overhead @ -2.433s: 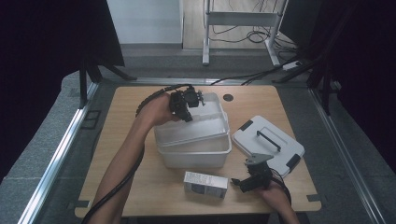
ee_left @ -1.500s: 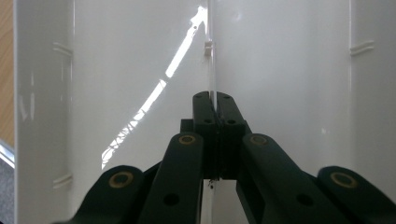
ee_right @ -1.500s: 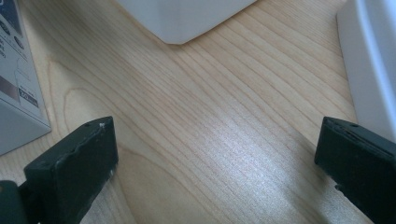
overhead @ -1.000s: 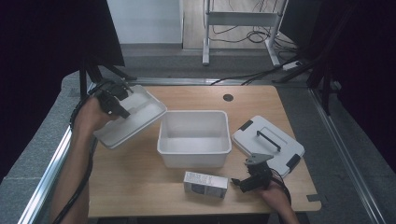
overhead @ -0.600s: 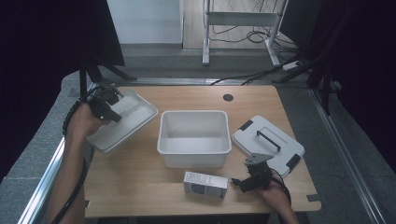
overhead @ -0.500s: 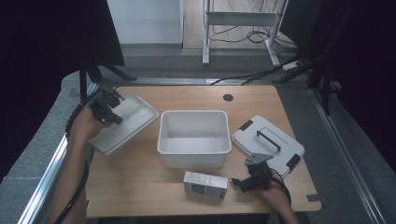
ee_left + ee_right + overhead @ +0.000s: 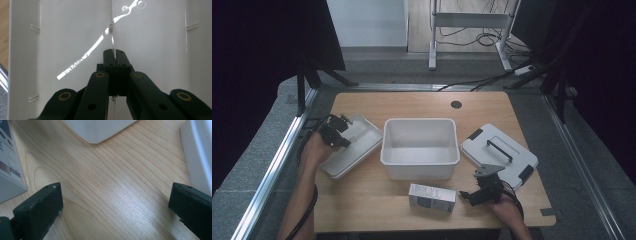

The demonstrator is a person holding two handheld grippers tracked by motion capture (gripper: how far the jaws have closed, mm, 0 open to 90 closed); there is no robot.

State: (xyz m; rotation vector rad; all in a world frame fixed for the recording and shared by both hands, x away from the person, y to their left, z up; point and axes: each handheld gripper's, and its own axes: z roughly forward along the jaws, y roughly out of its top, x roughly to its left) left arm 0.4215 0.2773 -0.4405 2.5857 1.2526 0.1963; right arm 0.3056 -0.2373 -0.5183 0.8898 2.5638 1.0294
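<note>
Tray [image 7: 349,145], lifted from the bin [image 7: 420,147] earlier, now lies flat at the table's [image 7: 377,200] left edge, white, shallow, divided by a thin rib. Left gripper [image 7: 336,135] pinches that rib; right gripper [image 7: 472,194] gapes beside the box [image 7: 432,197].

Probably a lab: a bare wooden table [image 7: 422,107] ringed by black curtains [image 7: 257,45] (cables [image 7: 472,30] trail across the floor beyond)

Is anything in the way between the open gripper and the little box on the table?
Nothing visible is. The right gripper rests on the table with its jaws wide apart, and the box lies just to its left. In the right gripper view, bare wood lies between the jaws and the box.
</note>
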